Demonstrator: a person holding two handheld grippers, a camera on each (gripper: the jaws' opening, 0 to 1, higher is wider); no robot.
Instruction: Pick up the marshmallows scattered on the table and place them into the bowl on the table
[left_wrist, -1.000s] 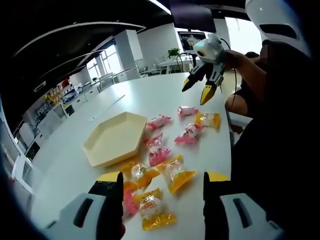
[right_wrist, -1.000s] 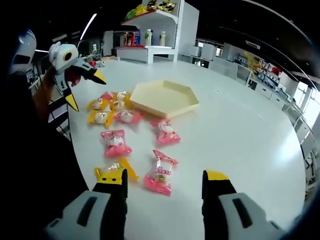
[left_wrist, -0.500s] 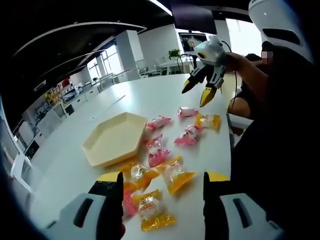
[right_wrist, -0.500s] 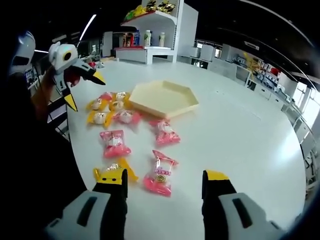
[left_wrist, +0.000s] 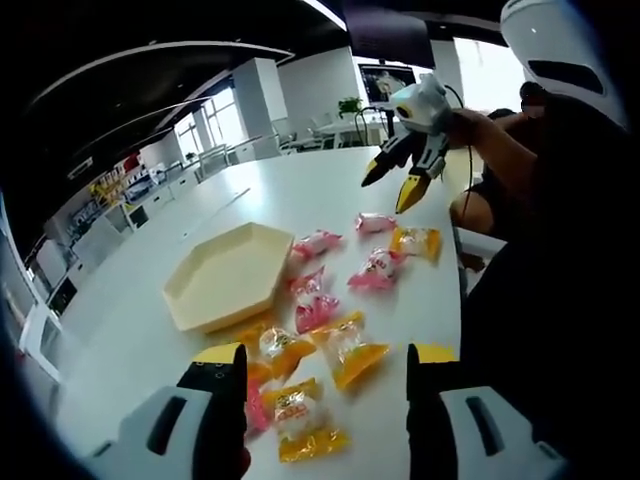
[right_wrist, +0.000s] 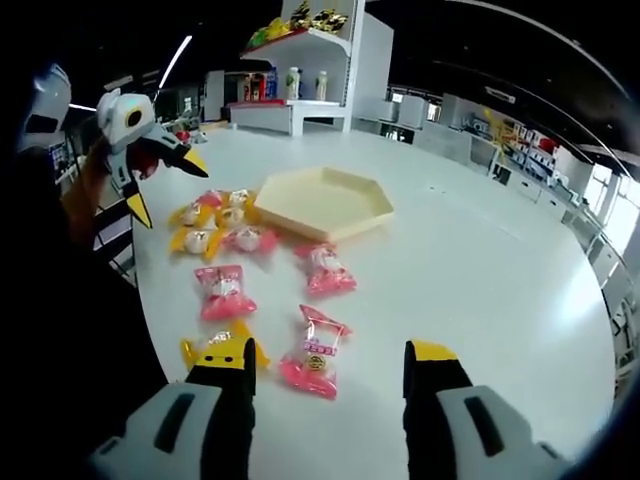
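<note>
Spanning an office, white table (right_wrist: 480, 260), shelving (right_wrist: 310, 40), both tools spread, gripping nothing.

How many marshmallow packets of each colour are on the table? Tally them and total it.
Pink marshmallow packets: 5
Yellow marshmallow packets: 4
Total: 9
</note>
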